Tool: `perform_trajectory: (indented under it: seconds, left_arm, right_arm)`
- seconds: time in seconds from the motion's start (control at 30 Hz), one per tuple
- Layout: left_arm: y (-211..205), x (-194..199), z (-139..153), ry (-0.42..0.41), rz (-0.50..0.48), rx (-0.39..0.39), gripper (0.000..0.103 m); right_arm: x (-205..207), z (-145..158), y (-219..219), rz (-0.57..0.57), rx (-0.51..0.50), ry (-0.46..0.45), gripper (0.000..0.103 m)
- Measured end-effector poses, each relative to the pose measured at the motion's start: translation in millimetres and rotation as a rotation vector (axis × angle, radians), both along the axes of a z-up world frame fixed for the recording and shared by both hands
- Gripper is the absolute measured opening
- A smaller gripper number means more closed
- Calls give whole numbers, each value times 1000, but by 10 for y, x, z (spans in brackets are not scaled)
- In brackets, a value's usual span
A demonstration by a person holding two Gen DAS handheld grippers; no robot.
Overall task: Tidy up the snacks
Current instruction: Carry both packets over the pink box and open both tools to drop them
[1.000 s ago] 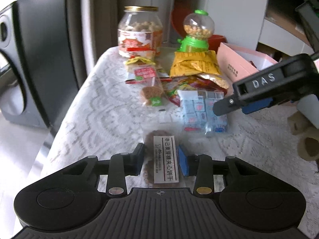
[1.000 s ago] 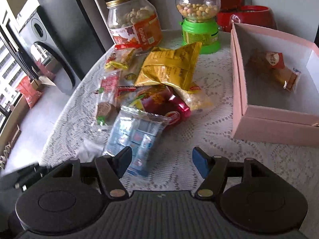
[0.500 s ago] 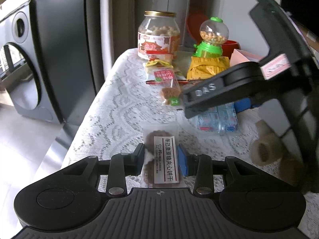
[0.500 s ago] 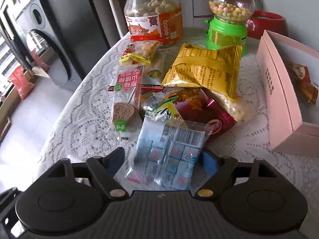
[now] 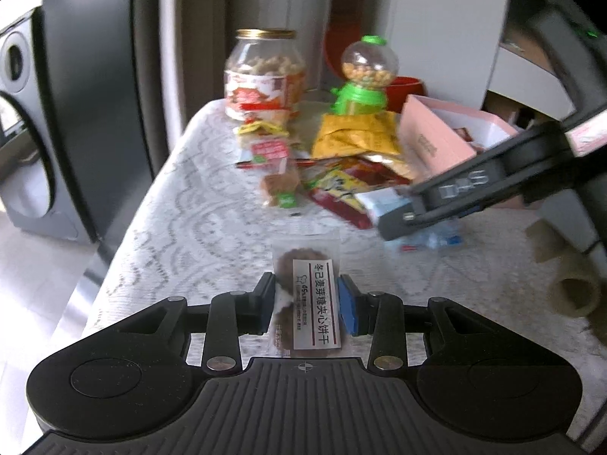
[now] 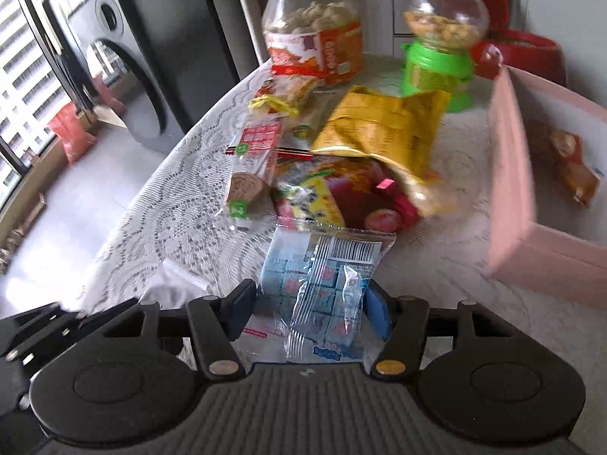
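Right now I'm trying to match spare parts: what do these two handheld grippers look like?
Both are matte black plastic. The left gripper and right gripper each have a ribbed body, two round discs, linkage arms with metal pins, and blue finger pads. Seen from the left camera, the right one carries raised white lettering.

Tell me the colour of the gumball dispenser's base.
Bright green; the gumball dispenser shows best in the right wrist view.
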State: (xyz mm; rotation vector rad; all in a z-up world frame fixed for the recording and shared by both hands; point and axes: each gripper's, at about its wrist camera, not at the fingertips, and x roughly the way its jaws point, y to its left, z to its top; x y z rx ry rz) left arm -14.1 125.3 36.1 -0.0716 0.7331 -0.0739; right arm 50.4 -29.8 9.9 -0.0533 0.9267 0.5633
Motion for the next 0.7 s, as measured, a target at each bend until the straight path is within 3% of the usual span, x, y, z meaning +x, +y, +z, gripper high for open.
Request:
perform_trajectory:
  seconds: [0.27,0.57,0.7]
  left_arm:
    - [-521,27,39,32,-189,-75,41]
    - [-1329,100,133,52,-413,-41,41]
    - [-1569,318,344,2,-470,-9,41]
  right_arm:
    - [-432,98,-928,-37,3,-29,61]
    - [-885,54,-1775,-149,-38,-97,61]
    - [-938,104,-2063,-208,-17,-142,61]
